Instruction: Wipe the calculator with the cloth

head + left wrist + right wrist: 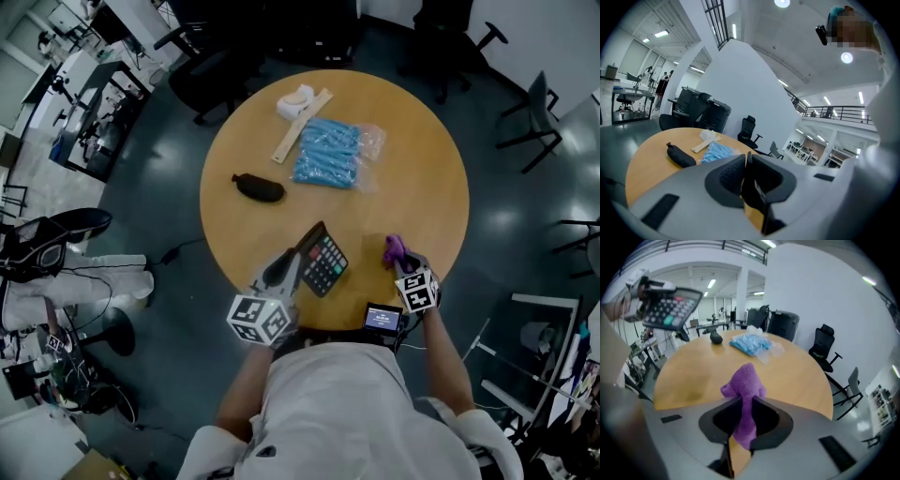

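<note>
Head view, read left to right.

Left of the round table (225,225), the floor is crowded with bags (42,246) and cables (173,251), so little free room is seen there. A black pouch (258,187) lies on the left part of the top, set in from the rim.

The left gripper (291,265) is placed over the near rim. In the left gripper view its jaws are drawn in narrow on the calculator (324,260), which is seen edge-on between the pads. The calculator is held tilted with its keys up. In the right gripper view it is seen raised clear of the wood.

On the far half of the top, a white object (295,99), a pale flat strip (302,126) and a blue packet (328,153) are grouped close together. The centre and right of the top are bare wood.

The right gripper (401,264) is at the near right rim, with its jaws clamped on the purple cloth (395,248). The cloth is bunched above the jaws, hangs down between them, and is apart from the calculator.

A small device (382,319) with a lit screen is seen just off the near rim, between the two grippers. Office chairs (539,112) stand off the right side, with open floor between them and the table.

Writing: the device screen shows pale lines too small to be read. Print on the calculator keys cannot be made out. The cubes (260,319) carry square black-and-white markers.
</note>
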### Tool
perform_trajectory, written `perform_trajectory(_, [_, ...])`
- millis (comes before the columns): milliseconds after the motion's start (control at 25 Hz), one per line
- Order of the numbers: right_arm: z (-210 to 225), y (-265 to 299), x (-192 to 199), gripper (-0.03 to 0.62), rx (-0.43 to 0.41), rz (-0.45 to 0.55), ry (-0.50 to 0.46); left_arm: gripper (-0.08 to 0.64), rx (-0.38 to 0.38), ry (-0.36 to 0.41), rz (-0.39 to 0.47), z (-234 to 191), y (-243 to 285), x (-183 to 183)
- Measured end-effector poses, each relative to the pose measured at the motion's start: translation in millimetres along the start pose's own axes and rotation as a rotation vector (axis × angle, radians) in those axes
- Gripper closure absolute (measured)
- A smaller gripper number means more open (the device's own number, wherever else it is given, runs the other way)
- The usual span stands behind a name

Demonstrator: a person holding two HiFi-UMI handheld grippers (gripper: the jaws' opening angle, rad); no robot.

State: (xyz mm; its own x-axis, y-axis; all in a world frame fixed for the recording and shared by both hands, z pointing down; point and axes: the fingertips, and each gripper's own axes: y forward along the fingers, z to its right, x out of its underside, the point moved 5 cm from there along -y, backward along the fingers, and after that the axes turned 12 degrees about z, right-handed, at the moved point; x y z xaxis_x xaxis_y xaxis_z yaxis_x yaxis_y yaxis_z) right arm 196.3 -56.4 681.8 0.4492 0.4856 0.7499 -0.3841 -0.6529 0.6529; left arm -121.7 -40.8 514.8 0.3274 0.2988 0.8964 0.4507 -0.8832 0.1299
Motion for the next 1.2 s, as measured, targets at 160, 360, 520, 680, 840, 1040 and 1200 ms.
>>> perform_trajectory(160, [-25.0,-60.1,-75.8,0.525,-0.016,0.232,0.117,0.509,0.047,-0.052,0.017,6.9,-7.2,-13.0])
perform_trajectory(360, [-52.7,-103.9,-191.8,0.525,-0.095,0.496,0.046,0.508,0.113,-0.085,0.045,22.5,-6.8,-25.2])
perform_trajectory(520, [-84.2,-108.4,-254.0,0.525,-0.144,0.557,-0.124,0.509,0.170,-0.149,0.097,38.5,-9.4,-39.2])
perform_trajectory(680, [-114.5,-105.1,-264.8,0.525,-0.187,0.522,-0.236,0.509,0.209,-0.161,0.133,51.1,-14.0,-50.2])
perform_trajectory(840, [-142.9,-111.8,-262.3,0.525,-0.249,0.499,-0.314,0.509,0.198,-0.176,0.134,45.9,-22.8,-51.9])
perform_trajectory(1040, [-171.6,-125.7,-252.8,0.525,-0.337,0.481,-0.379,0.509,0.171,-0.239,0.140,39.8,-36.7,-47.1])
perform_trajectory(1200, [-190.4,-135.7,-239.0,0.525,-0.401,0.454,-0.431,0.509,0.162,-0.235,0.137,38.1,-38.7,-46.1])
